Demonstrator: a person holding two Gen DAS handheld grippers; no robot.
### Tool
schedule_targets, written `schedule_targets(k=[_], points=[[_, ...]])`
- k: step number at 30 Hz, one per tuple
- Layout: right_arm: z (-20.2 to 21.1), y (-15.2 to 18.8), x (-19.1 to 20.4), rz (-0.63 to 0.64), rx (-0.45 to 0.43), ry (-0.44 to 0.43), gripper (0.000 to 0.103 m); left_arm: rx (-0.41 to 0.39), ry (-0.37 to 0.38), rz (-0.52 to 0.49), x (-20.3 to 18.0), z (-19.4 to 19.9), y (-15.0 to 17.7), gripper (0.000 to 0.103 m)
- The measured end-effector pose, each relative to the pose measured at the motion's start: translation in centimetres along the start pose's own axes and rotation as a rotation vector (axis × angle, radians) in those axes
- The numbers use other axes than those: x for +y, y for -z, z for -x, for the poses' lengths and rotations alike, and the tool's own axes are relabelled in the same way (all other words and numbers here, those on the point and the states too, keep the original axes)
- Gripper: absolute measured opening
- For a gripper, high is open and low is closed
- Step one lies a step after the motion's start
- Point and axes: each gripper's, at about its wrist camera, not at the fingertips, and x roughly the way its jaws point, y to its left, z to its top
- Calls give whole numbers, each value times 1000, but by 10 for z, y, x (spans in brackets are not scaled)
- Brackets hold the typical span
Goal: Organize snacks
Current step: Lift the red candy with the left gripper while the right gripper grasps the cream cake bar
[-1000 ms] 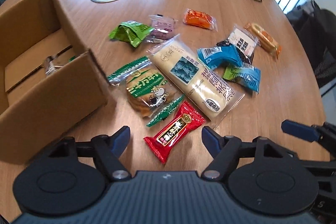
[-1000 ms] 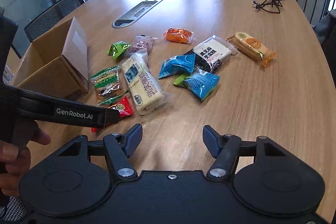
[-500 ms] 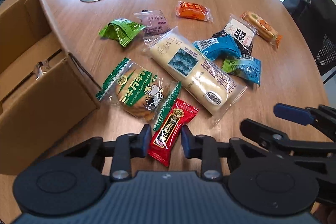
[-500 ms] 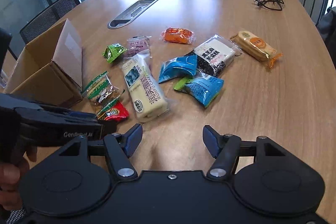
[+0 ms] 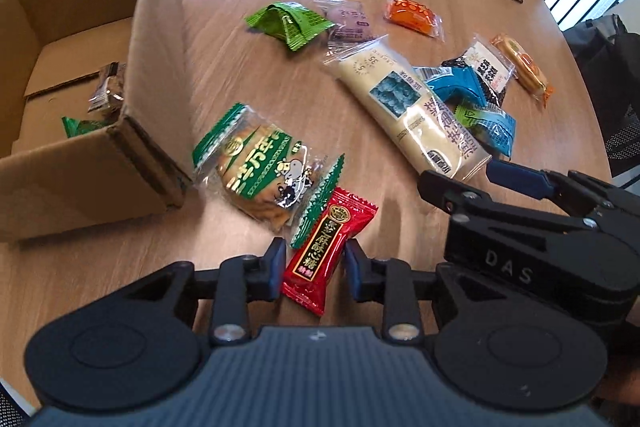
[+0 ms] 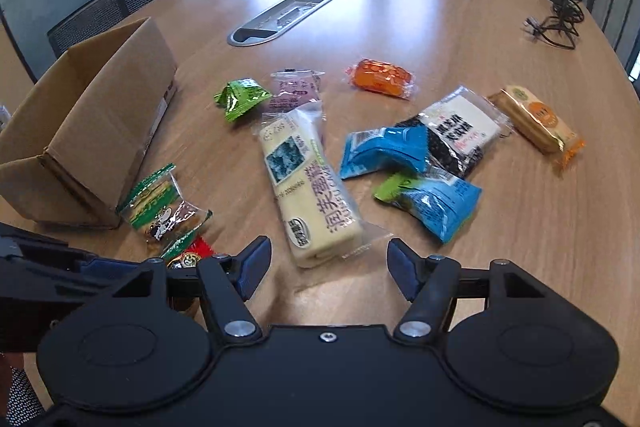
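Note:
My left gripper (image 5: 314, 263) is shut on a red candy packet (image 5: 326, 243) and holds it just above the table, near the open cardboard box (image 5: 156, 75). The box holds two small snacks (image 5: 106, 93). A green-and-white cracker packet (image 5: 260, 167) lies beside the box. A long cream bread packet (image 6: 308, 187) lies just ahead of my right gripper (image 6: 328, 263), which is open and empty. The right gripper also shows in the left wrist view (image 5: 516, 187). The red packet's tip shows in the right wrist view (image 6: 196, 251).
More snacks lie on the round wooden table (image 6: 440, 27): a green pouch (image 6: 240, 97), a purple packet (image 6: 294, 93), an orange packet (image 6: 380, 77), two blue packets (image 6: 380, 147), a black-and-white packet (image 6: 460, 131), an orange biscuit bar (image 6: 536, 119). A cable port (image 6: 284, 15) and cables (image 6: 556, 23) lie farther back.
My left gripper closed on the red candy packet and lifted it, shifting toward the box. My right gripper moved forward toward the long cream packet and stayed open.

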Motion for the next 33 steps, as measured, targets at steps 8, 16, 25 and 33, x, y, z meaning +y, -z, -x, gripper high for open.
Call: schedule_targets(k=[8,16,25,33], points=[[-15,-6,2,66,12,-6,65,16,-16,28,4,3,4,31],[-11,-21,6,144,-40,32,79,53,3,77,6,3,3,18],[-28,-28,18,273,-10,-12,78,51,5,196,19,15,5,18],[-26,-18,19,277,68,-17,44,33,-7,237,26,21,10,18]])
